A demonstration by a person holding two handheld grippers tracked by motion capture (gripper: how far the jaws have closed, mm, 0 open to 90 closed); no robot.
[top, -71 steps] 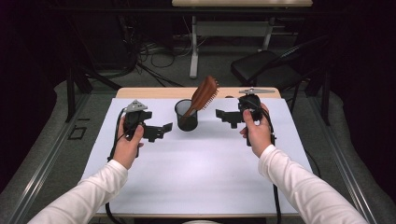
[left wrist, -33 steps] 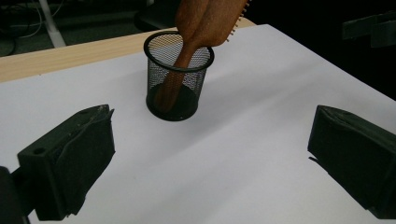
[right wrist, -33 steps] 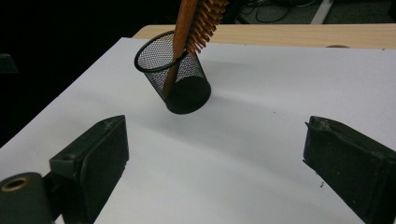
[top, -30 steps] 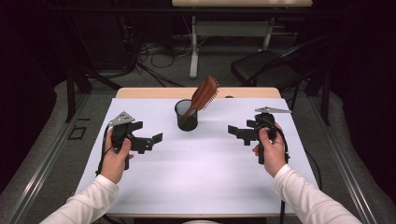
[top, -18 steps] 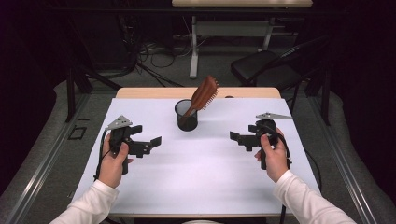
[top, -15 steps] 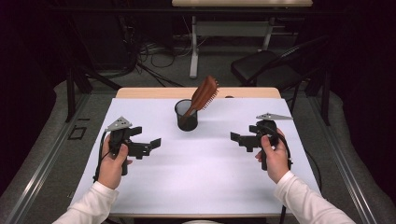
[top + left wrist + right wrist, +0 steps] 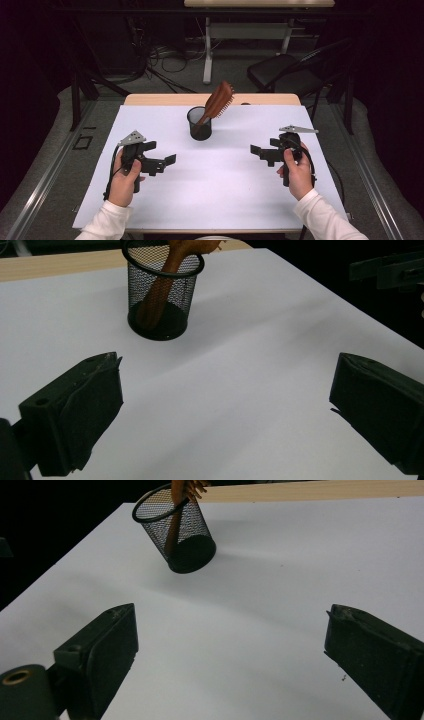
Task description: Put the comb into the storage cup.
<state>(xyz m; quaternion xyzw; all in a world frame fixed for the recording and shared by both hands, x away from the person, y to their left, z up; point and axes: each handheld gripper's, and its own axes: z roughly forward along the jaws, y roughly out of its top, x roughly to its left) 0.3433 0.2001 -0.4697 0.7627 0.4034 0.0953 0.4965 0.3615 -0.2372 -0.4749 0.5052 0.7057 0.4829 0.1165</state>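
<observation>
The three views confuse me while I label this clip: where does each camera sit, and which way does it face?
High view: above the person's side, looking forward and down at the table; forearms, left gripper and right gripper show.
Left gripper view: on that gripper, facing the mesh cup between open jaws.
Right gripper view: likewise, from the other side.
All share the cup and the hairbrush.

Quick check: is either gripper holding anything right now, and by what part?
Nothing is held. The left gripper and right gripper are both open over the bare white table. The hairbrush stands handle-down in the mesh cup, untouched.
</observation>
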